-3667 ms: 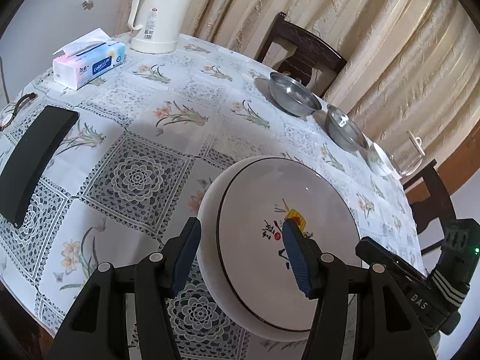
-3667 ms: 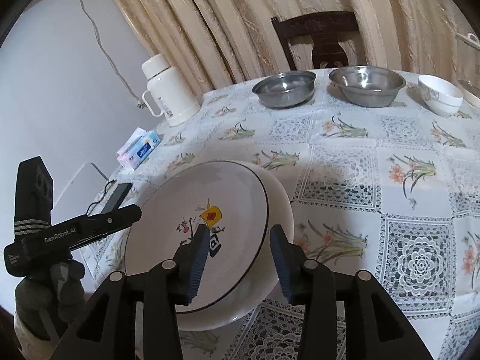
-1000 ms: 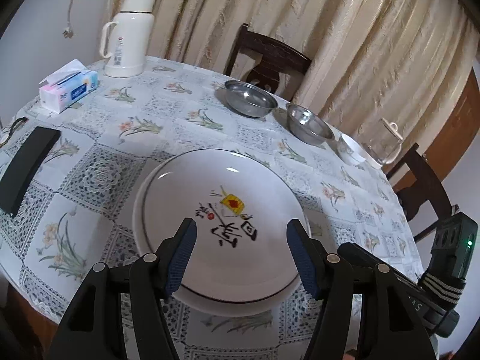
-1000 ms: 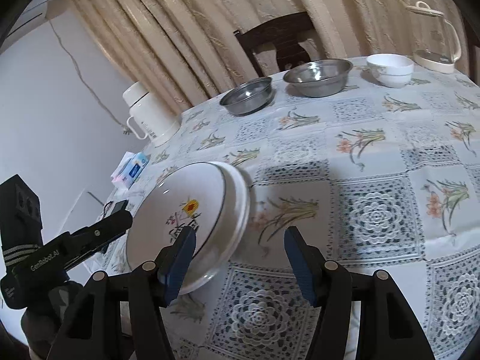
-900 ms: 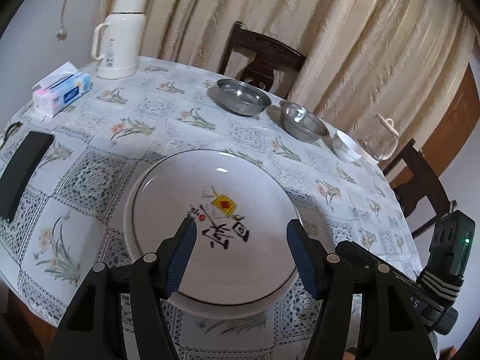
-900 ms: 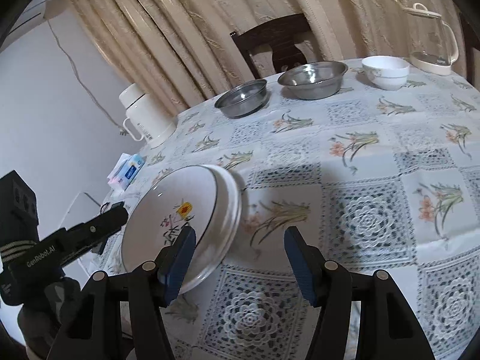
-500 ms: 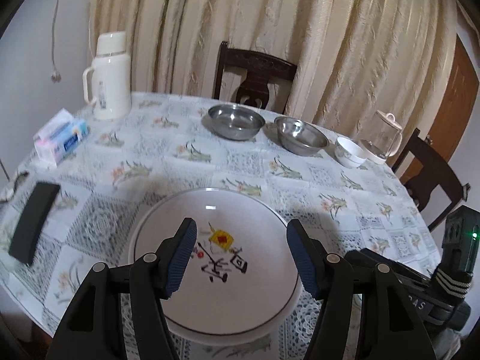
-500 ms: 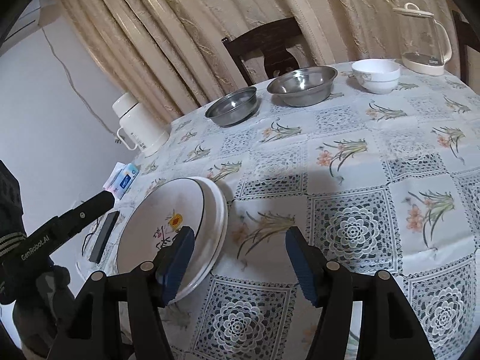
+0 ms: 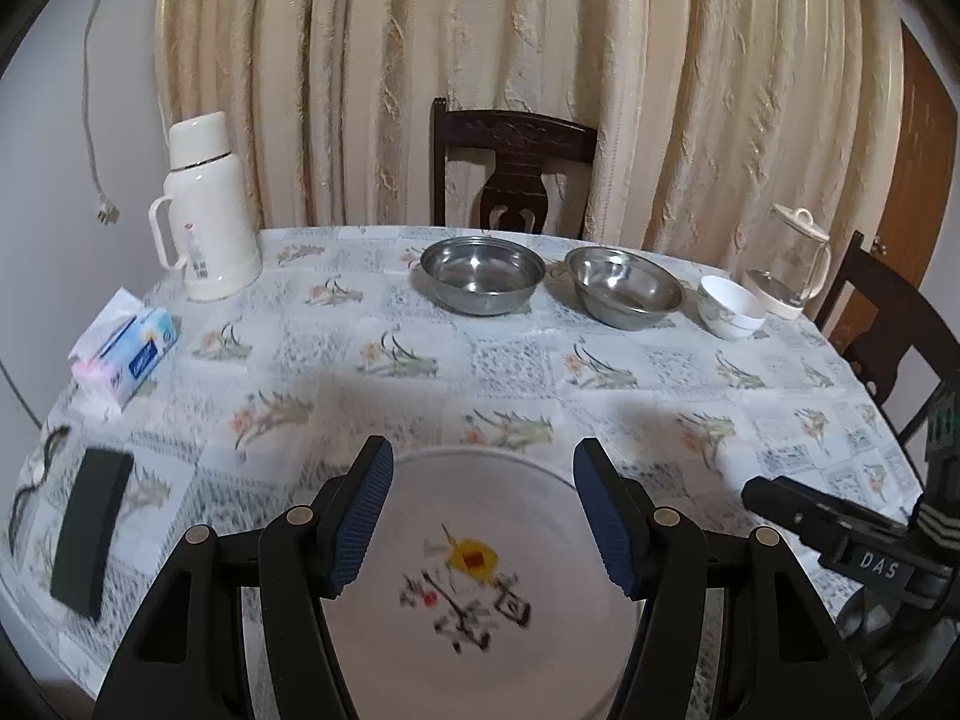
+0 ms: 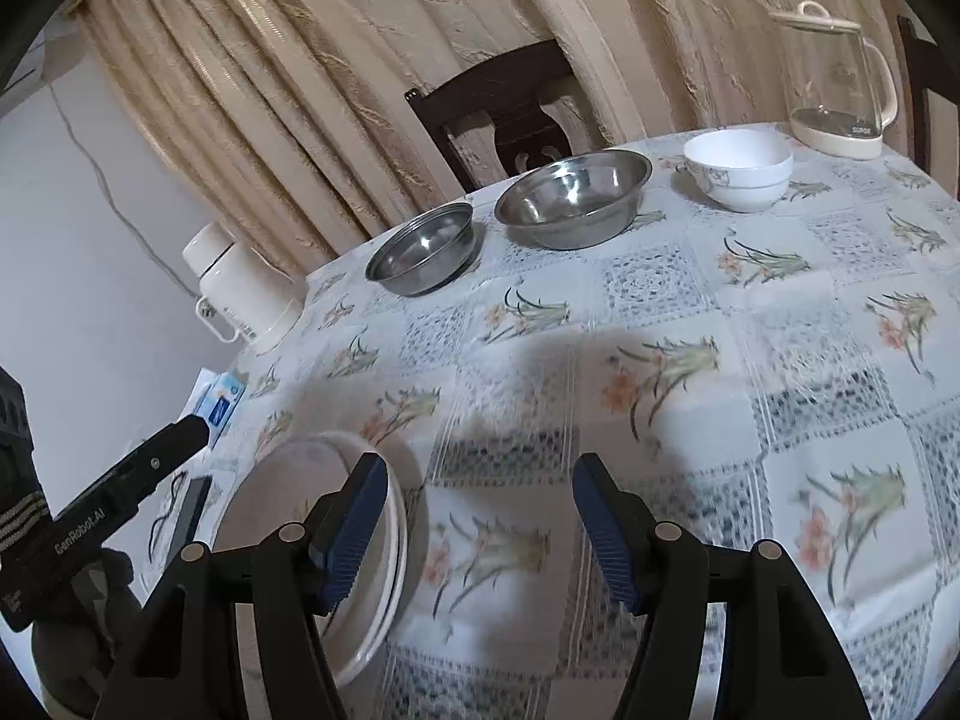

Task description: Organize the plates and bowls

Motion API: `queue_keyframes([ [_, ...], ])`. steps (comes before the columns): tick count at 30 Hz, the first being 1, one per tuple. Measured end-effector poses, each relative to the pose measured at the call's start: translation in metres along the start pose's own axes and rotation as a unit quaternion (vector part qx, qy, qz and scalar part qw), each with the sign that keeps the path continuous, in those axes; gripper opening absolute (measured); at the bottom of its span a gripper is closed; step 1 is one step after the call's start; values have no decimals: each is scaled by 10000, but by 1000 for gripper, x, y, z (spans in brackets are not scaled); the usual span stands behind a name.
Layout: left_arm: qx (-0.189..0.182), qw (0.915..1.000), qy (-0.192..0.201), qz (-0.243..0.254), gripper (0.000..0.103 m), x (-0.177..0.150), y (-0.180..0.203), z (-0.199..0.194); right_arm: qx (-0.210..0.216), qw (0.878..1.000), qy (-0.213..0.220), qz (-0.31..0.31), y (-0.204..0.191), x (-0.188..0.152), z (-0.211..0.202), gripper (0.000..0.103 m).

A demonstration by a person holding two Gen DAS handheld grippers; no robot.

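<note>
A stack of white plates, the top one with a black rim line and a red-yellow print, lies flat at the table's near edge. My left gripper hovers open just above its far rim, touching nothing. My right gripper is open over bare tablecloth, with the plate stack beside its left finger. Along the far side stand two steel bowls and a white bowl. The right wrist view shows the same steel bowls and white bowl.
A white thermos, a tissue pack and a black case line the left side. A glass kettle stands far right. Dark chairs stand behind and to the right of the table.
Both grippers have drawn back and tilted up from the plate stack, which stays on the table. The right gripper has swung right, off the stack, and opened wider than 3.7 s ago.
</note>
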State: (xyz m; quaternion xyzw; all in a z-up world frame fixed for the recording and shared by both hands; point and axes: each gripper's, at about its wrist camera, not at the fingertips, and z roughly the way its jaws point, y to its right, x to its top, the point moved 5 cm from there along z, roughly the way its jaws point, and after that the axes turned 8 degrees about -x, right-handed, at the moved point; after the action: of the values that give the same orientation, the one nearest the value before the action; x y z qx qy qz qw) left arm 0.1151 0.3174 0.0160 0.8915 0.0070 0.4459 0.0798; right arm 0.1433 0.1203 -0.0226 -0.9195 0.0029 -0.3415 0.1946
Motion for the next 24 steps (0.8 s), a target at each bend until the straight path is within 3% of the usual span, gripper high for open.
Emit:
queue_keyframes([
  [5,0,9998,-155,99,66,19,-11,23,-62,10000,-54,-23,-3,23,20,68],
  [11,-434,9968,-546,-393,66,41,-35,55,-139,9998,-86,-125,-7,47,43,68],
  [24,-647,9856,-1193,-1013,66,90,-87,149,-55,9990,-383,-227,-22,101,123,68],
])
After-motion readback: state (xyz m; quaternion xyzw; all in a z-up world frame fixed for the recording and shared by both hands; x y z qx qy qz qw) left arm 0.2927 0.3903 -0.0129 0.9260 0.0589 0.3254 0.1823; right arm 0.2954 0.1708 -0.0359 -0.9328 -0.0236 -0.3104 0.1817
